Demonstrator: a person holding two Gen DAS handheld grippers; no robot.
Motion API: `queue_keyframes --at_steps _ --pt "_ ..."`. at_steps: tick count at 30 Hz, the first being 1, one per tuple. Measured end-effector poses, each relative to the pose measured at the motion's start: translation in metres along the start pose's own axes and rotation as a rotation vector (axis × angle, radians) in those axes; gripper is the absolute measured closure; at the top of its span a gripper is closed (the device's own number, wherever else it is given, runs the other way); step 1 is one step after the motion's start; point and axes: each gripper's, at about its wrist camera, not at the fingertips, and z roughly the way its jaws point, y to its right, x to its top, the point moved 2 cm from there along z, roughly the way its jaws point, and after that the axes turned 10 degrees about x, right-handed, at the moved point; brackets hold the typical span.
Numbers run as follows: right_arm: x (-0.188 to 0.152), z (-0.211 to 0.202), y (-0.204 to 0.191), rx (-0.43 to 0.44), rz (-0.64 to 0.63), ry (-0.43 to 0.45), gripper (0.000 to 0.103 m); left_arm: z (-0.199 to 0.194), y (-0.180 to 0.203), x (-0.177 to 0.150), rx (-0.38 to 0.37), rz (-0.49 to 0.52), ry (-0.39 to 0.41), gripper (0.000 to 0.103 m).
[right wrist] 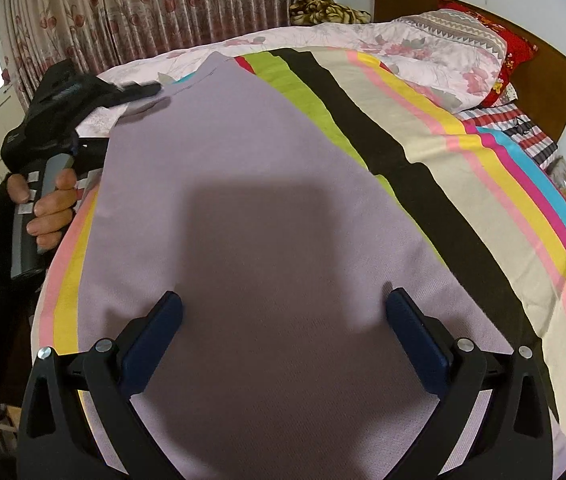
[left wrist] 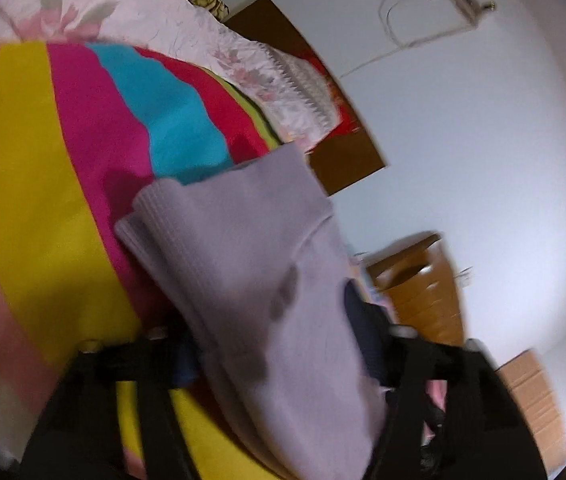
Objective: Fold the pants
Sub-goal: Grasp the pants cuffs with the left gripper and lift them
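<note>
Lilac pants (right wrist: 267, 208) lie spread flat on the striped bed sheet (right wrist: 483, 184). My right gripper (right wrist: 283, 304) hovers just over the near part of the pants, its jaws wide open with nothing between the blue pads (right wrist: 415, 336). At the far left edge of the cloth, a hand holds my left gripper (right wrist: 149, 90), which is pinched on the pants' edge. In the left wrist view, a bunched fold of the lilac pants (left wrist: 259, 280) with its ribbed hem fills the space between the jaws of the left gripper (left wrist: 279, 356), lifted off the striped sheet (left wrist: 43, 200).
A floral quilt (right wrist: 423, 52) and a red pillow (right wrist: 515, 60) are heaped at the head of the bed against a brown headboard (right wrist: 543, 92). Patterned curtains (right wrist: 163, 4) hang beyond the far side. Cardboard boxes (left wrist: 423, 288) stand by the white wall.
</note>
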Motion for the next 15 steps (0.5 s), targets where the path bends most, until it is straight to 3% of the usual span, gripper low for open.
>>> queue_keyframes --at_steps 1,3,6,9,11,12,13,15 --pt "0.001 -0.002 0.0 0.007 0.003 -0.003 0.004 0.0 -0.001 0.0 0.025 0.004 -0.003 0.085" --pt "0.004 -0.011 -0.002 0.03 0.003 0.0 0.005 -0.007 0.001 0.002 0.015 0.011 0.024 0.086" --pt "0.01 -0.023 -0.008 0.036 -0.035 0.001 0.005 -0.022 0.033 0.01 0.067 0.148 0.081 0.087" --pt "0.017 -0.013 -0.016 0.024 -0.1 -0.038 0.005 -0.034 0.065 0.014 0.068 0.236 0.119 0.087" --pt "0.018 0.0 -0.022 0.071 -0.124 -0.073 0.005 -0.042 0.086 0.015 0.07 0.29 0.141 0.087" --pt "0.013 0.014 -0.026 0.099 -0.138 -0.131 0.004 -0.044 0.095 0.015 0.075 0.311 0.152 0.087" --pt "0.011 0.015 -0.031 0.082 -0.191 -0.106 0.004 -0.048 0.106 0.014 0.069 0.329 0.163 0.087" --pt "0.013 0.014 -0.028 0.086 -0.156 -0.123 0.004 -0.052 0.13 0.012 0.052 0.373 0.166 0.087"
